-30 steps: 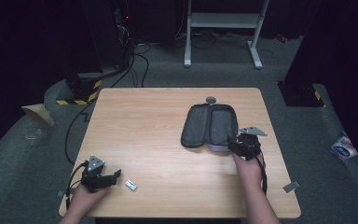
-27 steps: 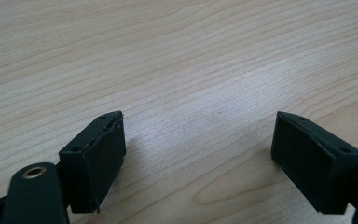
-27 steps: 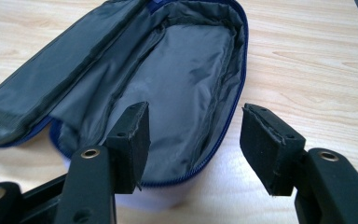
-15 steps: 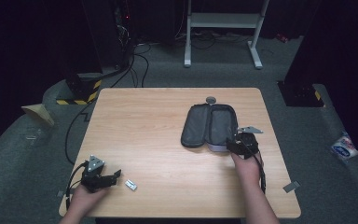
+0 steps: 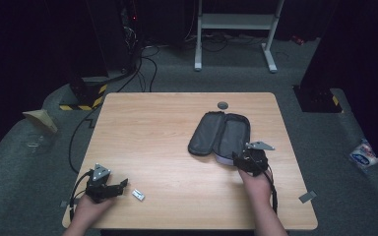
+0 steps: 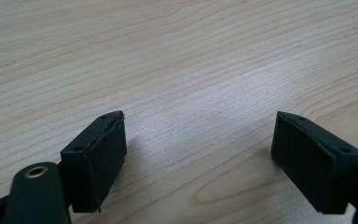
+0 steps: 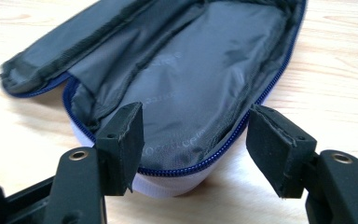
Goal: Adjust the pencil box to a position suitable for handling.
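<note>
— High view first: where does the pouch sit?

— At about three o'clock on the pale wood-grain table, unzipped, both oval halves spread flat, with dull grey fabric lining and a blue zipper.

— And the right claw?

— At the pouch's six o'clock end. Its jaws have just been opening; the blocky black pads straddle the rounded near rim without pressing on it.

— The left claw?

— At seven o'clock, jaws apart over bare wood, a small silvery rectangular piece just beside it.
</note>
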A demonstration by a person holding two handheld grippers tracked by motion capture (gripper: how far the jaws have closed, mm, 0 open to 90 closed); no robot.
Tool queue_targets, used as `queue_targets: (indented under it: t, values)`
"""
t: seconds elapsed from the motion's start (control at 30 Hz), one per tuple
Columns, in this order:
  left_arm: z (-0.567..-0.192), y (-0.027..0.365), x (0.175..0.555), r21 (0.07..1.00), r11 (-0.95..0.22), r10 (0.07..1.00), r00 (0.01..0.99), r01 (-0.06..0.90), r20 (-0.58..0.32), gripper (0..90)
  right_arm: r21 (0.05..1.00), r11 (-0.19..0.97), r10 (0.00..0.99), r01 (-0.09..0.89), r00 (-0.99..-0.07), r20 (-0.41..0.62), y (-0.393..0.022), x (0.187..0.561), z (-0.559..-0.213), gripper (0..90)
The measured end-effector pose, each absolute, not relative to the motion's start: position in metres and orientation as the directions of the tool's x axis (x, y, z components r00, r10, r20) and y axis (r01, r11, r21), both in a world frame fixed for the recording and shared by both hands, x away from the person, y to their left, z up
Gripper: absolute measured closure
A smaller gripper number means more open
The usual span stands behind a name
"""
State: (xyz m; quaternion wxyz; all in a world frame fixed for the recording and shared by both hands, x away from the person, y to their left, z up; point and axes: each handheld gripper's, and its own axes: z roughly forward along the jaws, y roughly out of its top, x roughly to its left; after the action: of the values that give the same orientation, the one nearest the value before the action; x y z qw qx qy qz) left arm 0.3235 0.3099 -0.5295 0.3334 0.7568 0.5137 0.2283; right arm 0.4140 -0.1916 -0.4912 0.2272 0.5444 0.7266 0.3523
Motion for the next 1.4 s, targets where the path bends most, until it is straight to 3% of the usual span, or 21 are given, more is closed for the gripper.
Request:
queue_targets:
  t: [0.43,1.0,1.4]
  values:
    - [-0.53,0.31,0.323,0.739,-0.25,0.93,0.368,0.625,0.003,18.3,0.791,0.184,0.919,0.583,-0.388,0.073,-0.167,0.382,-0.493,37.8]
    - [-0.529,0.31,0.323,0.739,-0.254,0.928,0.372,0.624,0.005,18.6,0.803,0.277,0.839,0.528,-0.541,0.066,-0.104,0.354,-0.496,38.7]
    - [-0.529,0.31,0.323,0.739,-0.257,0.927,0.376,0.623,0.005,18.6,0.827,0.251,0.852,0.504,-0.52,0.058,-0.113,0.356,-0.484,40.0]
